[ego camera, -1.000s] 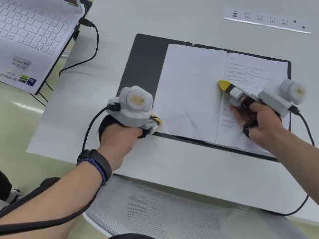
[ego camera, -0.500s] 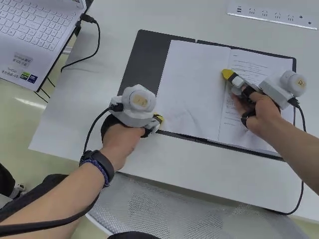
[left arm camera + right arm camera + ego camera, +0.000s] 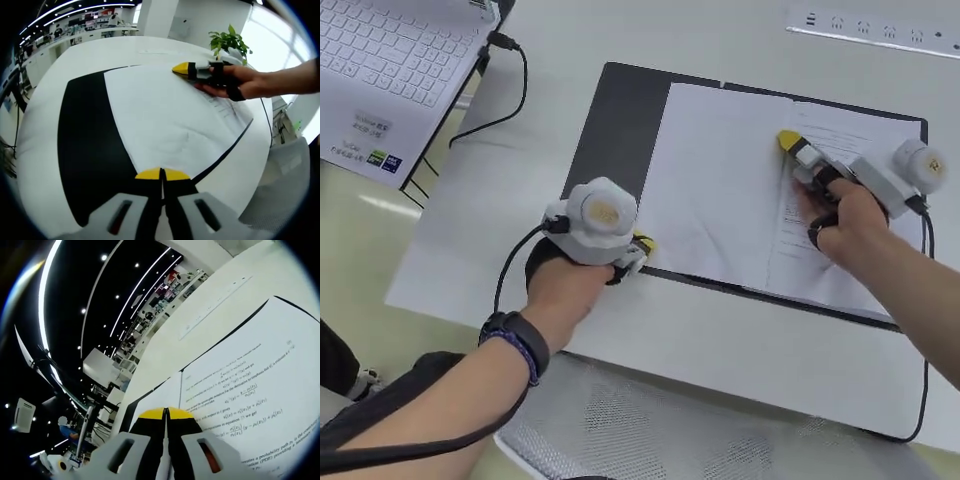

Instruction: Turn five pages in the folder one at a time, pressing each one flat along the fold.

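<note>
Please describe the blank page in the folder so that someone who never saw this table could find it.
On the white table lies an open black folder. The blank page is the sheet between its bare black cover and the printed page. Unlike that neighbour, it carries no text, only faint creases.

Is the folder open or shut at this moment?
Open: the folder lies flat on the table, black cover spread, a blank page left of the fold and a printed page right.

Left hand-held gripper (image 3: 161, 174) (jaws together), at folder (image 3: 85, 150) edge
</note>
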Demonstrator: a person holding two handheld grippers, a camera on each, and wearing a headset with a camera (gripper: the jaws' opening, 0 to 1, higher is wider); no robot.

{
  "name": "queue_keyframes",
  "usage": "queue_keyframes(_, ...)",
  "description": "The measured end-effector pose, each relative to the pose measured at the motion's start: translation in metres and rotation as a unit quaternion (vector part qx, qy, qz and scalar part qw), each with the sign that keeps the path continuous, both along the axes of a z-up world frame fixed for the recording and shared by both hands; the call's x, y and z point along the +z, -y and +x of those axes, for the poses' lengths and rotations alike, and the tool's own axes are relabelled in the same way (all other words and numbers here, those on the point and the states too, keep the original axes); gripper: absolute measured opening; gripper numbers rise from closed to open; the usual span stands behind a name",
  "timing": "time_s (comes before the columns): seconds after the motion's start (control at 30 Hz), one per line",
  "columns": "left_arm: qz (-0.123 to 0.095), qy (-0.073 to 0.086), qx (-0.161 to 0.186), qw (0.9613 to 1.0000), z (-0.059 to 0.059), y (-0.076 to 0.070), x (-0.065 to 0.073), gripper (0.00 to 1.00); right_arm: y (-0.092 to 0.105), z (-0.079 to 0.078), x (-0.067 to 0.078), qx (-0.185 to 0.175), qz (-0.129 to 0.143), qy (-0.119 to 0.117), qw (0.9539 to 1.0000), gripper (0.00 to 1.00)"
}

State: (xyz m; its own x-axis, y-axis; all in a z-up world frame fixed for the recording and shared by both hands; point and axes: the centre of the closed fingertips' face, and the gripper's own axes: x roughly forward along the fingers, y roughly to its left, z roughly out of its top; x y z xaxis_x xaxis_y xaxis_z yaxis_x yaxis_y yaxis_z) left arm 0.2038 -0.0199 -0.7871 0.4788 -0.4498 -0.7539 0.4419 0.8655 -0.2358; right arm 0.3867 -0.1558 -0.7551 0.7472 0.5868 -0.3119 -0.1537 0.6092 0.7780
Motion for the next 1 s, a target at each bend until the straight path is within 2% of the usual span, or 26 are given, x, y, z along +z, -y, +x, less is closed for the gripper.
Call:
queue_keyframes(0.17, 0.004, 0.002, -0.013, 0.9999, 0.002, 0.000, -0.003, 0.00, 0.002, 0.008, 0.000, -0.023, 0.016, -0.010, 0.9996, 0.00)
queue_keyframes(0.2, 0.008, 0.007, -0.022, 0.9997, 0.002, 0.000, -0.004, 0.00, 0.007, 0.015, -0.007, -0.029, 0.020, -0.014, 0.9993, 0.00)
queue_keyframes(0.63, 0.002, 0.012, -0.019, 0.9998, 0.002, 0.000, -0.005, 0.00, 0.006, 0.031, -0.006, -0.052, 0.012, -0.008, 0.9986, 0.00)
queue_keyframes(0.67, 0.002, 0.012, -0.018, 0.9998, 0.002, 0.000, -0.005, 0.00, 0.009, 0.038, -0.011, -0.053, 0.012, -0.008, 0.9985, 0.00)
queue_keyframes(0.8, 0.001, 0.014, -0.017, 0.9998, 0.002, 0.000, -0.005, 0.00, 0.012, 0.048, -0.016, -0.058, 0.012, -0.009, 0.9982, 0.00)
queue_keyframes(1.0, 0.002, 0.016, -0.017, 0.9997, 0.002, 0.000, -0.005, 0.00, 0.013, 0.054, -0.017, -0.071, 0.019, -0.009, 0.9972, 0.00)
